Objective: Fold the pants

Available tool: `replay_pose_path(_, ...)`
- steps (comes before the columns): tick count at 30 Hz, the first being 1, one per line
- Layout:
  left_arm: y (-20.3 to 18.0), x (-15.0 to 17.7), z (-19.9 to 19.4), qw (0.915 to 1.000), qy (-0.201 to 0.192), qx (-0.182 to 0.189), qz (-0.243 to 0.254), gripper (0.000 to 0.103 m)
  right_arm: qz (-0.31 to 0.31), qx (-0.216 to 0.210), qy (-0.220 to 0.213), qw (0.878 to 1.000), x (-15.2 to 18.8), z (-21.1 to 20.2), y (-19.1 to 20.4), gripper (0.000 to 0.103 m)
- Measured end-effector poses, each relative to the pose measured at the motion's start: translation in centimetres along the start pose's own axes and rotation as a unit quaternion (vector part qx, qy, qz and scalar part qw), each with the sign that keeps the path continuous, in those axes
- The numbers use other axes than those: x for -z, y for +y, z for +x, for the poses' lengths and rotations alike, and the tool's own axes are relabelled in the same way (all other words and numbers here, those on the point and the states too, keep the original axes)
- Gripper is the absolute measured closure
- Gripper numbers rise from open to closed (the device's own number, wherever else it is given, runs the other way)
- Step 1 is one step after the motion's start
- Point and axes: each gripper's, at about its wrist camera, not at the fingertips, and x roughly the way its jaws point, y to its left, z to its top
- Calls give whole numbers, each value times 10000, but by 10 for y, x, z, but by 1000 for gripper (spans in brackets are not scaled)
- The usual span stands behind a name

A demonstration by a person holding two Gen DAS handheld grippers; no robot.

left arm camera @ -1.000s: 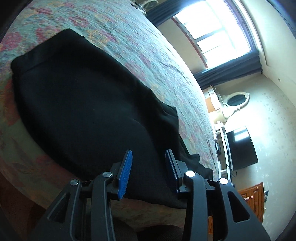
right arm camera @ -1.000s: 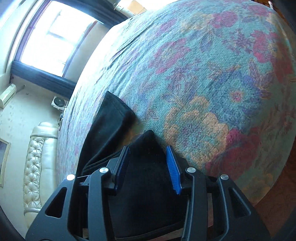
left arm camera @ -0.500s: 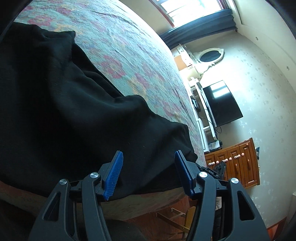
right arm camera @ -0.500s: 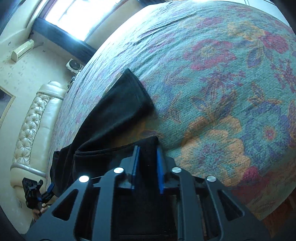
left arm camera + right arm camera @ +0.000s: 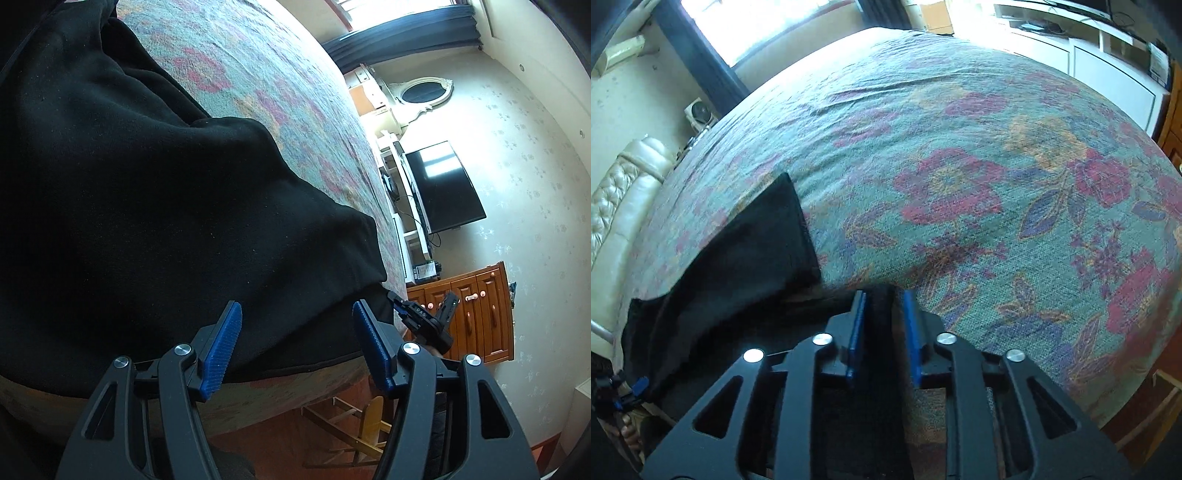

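Your left tongs (image 5: 295, 347) gape apart over the pants (image 5: 147, 206)' near hem, nothing pinched. Right tongs (image 5: 882, 332) are opening, cloth likely slipping free. Pants lie on the bed (image 5: 960, 184): soft, limp, light. Pinch both hem corners.

pants (image 5: 129, 221) cut off left, fold blurred

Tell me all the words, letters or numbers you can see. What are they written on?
"DAS", perhaps: pale letters on the right gripper, too small to be sure. Its jaws are opening, with black pants cloth between them.
Paper label on the white shelf: too small to read.
Bedspread, pants and TV: no writing visible.
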Motion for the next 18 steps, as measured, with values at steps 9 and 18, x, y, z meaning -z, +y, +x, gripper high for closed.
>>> replay_pose_path(9, 7, -8, -13, 9998, -163, 18, -121, 41, 1462, -1126, 543, 9813, -16, 20, 15, 57)
replay_pose_path(18, 17, -7, -24, 9995, -233, -5, -207, 41, 1668, -910, 505, 9805, -13, 41, 34, 83)
